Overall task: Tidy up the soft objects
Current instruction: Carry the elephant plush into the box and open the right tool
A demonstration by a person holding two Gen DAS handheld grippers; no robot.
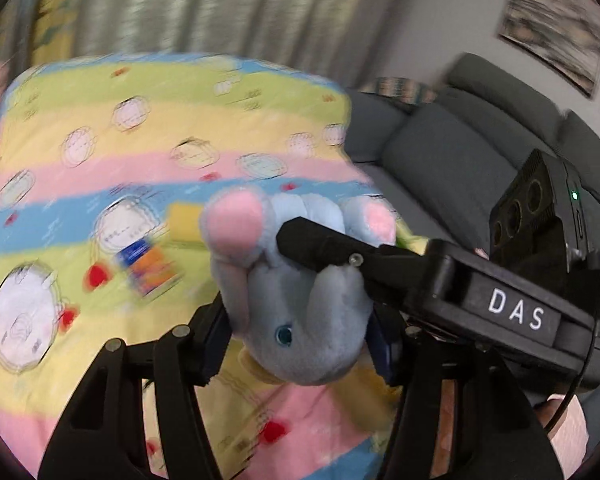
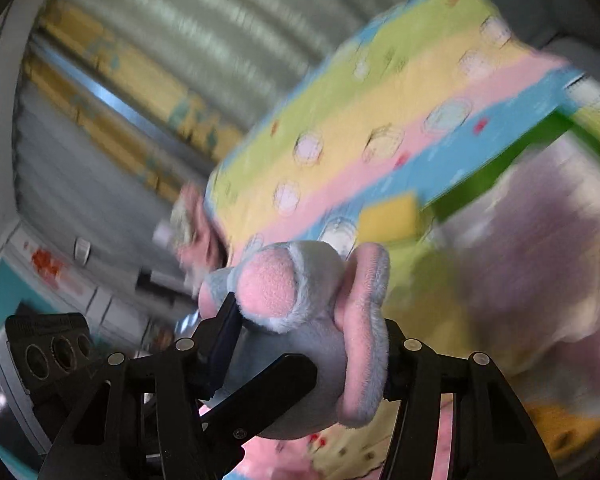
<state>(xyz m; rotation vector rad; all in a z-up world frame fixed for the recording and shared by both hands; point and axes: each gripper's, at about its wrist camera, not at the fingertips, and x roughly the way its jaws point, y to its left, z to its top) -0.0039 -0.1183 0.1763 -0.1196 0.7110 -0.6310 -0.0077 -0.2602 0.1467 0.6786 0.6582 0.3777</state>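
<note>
light: soft daylight, pretty bright, through the curtains (image 1: 188, 4)
blur: backgrounds smeared, worst in right wrist view
edges: fisheye bend, dark corners

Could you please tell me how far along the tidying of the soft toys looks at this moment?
Nothing looks put away yet. In hand: both the left tongs and right tongs grip the blue plush elephant above the striped blanket. Left: placing it.
</note>
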